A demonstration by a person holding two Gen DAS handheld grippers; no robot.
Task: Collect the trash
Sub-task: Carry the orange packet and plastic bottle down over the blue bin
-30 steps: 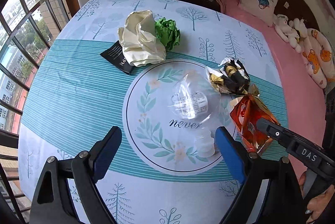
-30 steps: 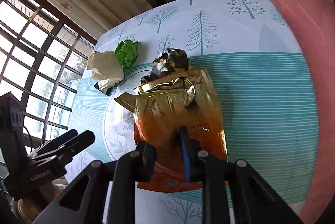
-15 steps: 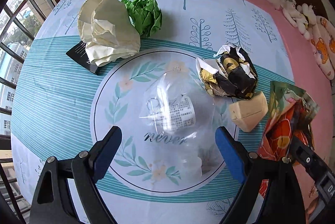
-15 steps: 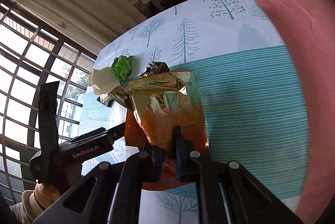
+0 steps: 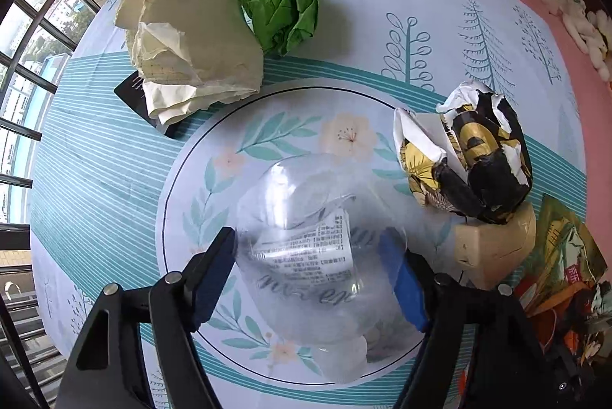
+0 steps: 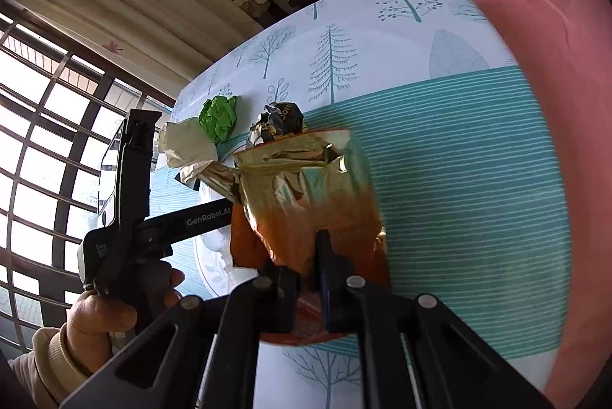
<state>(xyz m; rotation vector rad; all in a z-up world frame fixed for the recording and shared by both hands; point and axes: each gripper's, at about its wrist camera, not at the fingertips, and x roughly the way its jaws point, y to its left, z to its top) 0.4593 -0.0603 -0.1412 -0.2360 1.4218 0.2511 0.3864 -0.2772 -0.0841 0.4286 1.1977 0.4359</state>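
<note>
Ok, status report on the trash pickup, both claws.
Left claw open, straddling clear plastic bottle. Right claw shut on orange snack bag. Nothing blocking.

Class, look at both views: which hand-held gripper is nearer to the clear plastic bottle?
Left. The left hand-held gripper has its open fingers on either side of the bottle. The right hand-held gripper is off to the bottle's right, shut on the orange snack bag.

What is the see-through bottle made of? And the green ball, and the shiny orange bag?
The bottle looks like thin clear plastic: the tablecloth print shows through it. The green ball seems to be matte paper, crumpled into sharp creases. The orange bag, pinched in the right gripper, looks like glossy foil-lined plastic, with a mirror-like gold inside.
</note>
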